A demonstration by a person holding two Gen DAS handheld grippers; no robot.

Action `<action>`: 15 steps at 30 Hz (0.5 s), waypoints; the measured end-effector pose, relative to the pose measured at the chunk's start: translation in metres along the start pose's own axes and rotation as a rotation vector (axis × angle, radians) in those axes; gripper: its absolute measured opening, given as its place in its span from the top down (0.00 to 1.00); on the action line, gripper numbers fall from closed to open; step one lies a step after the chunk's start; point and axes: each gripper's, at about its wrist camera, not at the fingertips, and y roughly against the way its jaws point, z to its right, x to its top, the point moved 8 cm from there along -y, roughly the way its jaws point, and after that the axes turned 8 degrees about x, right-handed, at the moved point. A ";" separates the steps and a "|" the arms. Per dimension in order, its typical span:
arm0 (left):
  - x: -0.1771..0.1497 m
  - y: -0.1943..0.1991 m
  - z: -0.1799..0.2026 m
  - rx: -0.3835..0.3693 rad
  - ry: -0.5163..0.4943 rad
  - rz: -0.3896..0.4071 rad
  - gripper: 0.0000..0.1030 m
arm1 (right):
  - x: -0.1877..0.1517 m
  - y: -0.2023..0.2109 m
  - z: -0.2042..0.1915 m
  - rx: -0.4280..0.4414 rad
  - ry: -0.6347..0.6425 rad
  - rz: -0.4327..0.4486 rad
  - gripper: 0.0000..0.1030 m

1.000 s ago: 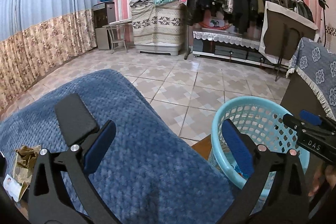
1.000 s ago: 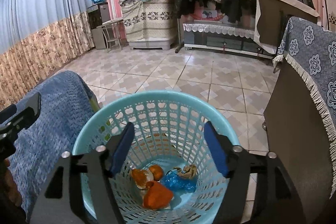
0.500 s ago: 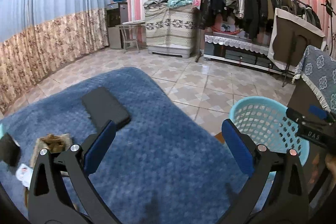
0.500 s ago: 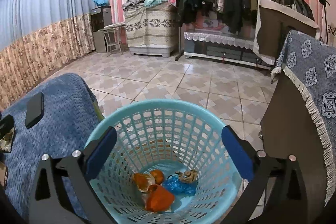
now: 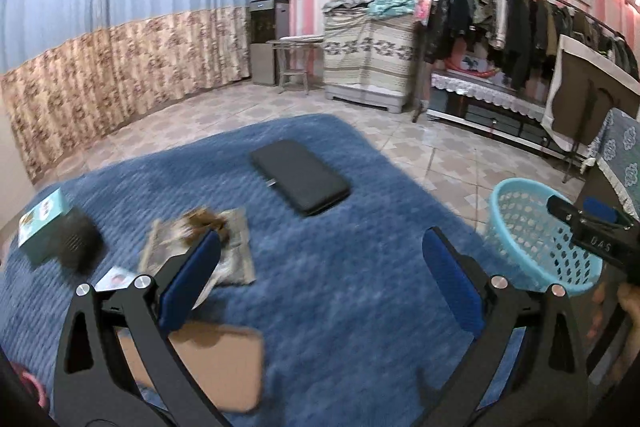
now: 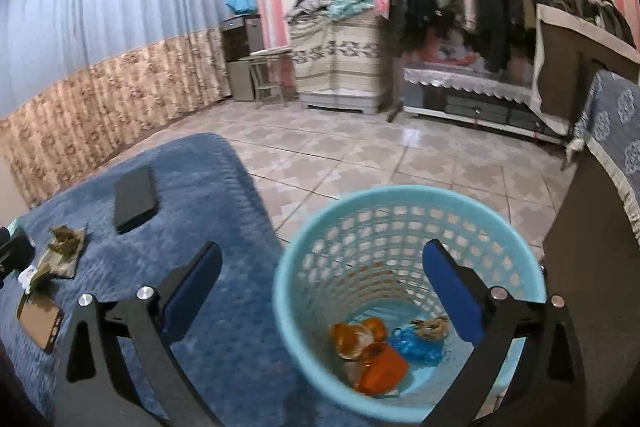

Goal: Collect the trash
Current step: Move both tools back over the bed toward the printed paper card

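A light blue plastic basket stands on the floor beside a table with a blue cover. It holds orange peels, an orange wrapper and a blue bag. My right gripper is open and empty above the basket's left rim. My left gripper is open and empty over the table. A crumpled brown wrapper lies just beyond its left finger; it also shows in the right wrist view. The basket shows at the right in the left wrist view.
On the table lie a black phone, a brown card, a small teal box and a black object. A clothes rack and a covered cabinet stand across the tiled floor. A dark cabinet is right of the basket.
My left gripper swung left and back over the table, bringing the wrapper, box and card into view. My right gripper opened wide and drifted left and up from the basket.
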 end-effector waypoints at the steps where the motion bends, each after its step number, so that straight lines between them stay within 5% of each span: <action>1: -0.004 0.002 -0.006 0.010 0.006 -0.004 0.05 | -0.001 0.001 -0.006 0.008 0.009 0.003 0.05; 15: -0.071 0.011 -0.130 0.150 0.114 -0.082 0.05 | -0.024 0.009 -0.071 0.073 0.146 -0.013 0.05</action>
